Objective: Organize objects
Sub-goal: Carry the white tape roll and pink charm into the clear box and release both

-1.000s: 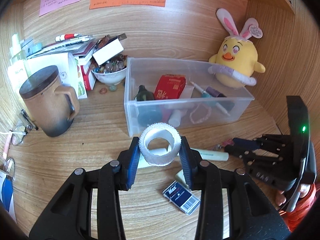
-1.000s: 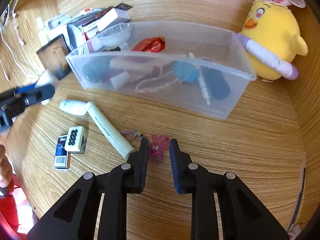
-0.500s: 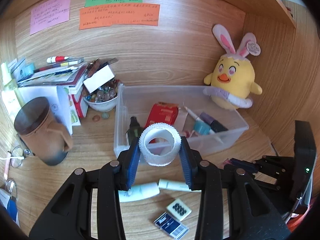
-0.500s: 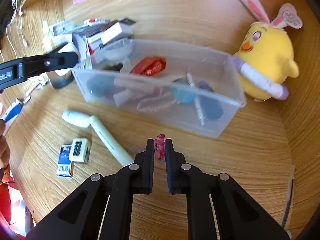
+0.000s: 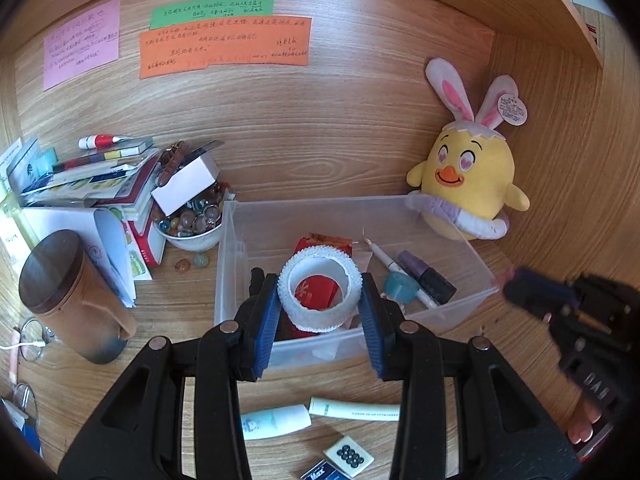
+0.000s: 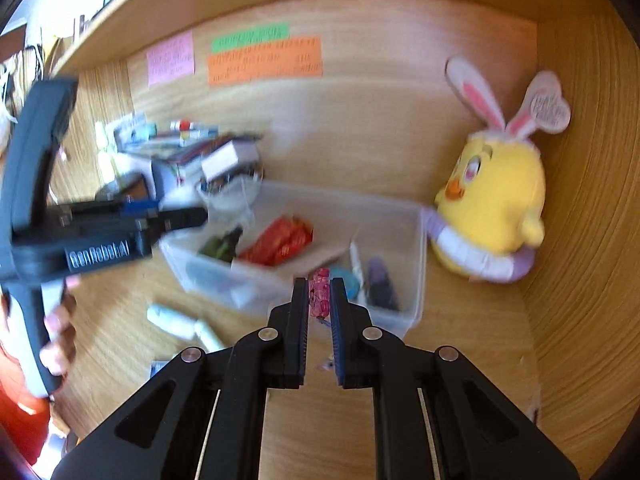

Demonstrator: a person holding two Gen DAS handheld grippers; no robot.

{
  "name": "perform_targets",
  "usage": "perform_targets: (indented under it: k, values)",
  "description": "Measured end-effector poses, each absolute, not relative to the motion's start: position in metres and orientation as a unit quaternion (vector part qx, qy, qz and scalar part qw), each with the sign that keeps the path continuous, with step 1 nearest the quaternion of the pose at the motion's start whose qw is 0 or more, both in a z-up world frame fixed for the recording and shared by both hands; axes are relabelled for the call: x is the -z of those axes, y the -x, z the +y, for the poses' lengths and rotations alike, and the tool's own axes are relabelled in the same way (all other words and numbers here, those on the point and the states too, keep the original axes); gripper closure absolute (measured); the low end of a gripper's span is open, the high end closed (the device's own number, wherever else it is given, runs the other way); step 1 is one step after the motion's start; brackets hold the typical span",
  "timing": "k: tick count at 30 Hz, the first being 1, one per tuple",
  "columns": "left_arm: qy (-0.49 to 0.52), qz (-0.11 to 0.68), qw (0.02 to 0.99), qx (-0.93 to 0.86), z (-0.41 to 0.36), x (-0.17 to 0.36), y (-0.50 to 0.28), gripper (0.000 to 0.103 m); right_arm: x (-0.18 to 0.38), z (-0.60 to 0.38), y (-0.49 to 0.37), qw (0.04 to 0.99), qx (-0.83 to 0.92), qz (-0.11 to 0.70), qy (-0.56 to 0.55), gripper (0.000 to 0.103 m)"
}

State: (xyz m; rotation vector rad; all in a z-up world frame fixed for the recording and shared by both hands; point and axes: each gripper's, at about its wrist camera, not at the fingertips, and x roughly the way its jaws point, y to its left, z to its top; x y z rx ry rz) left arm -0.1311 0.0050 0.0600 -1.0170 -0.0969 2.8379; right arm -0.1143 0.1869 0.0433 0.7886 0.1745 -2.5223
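Tape roll (image 5: 318, 289): one, white, clamped in left gripper (image 5: 319, 312), above clear bin (image 5: 460, 320).
Pink trinket (image 6: 320, 296): one, pinched by right gripper (image 6: 319, 300), over bin's front edge.
Tubes (image 5: 354, 408): two, before bin.

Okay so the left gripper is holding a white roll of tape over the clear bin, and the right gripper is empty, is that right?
Not quite. The right gripper is not empty: the right wrist view shows its fingers shut on a small pink trinket. The rest holds: the left gripper holds the white roll of tape over the clear bin.
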Motion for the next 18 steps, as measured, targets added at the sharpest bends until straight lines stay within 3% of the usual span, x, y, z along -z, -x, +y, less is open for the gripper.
perform_targets:
  k: [9, 18]
  values:
    - [0.348, -0.018, 0.07, -0.935, 0.017, -0.057, 0.15, 0.065, -0.07, 0.181, 0.142, 0.232, 0.937, 0.054, -0.257, 0.094]
    - [0.393, -0.017, 0.084, -0.916, 0.031, -0.026, 0.175, 0.065, -0.04, 0.172, 0.167, 0.219, 0.928, 0.063, -0.294, 0.094]
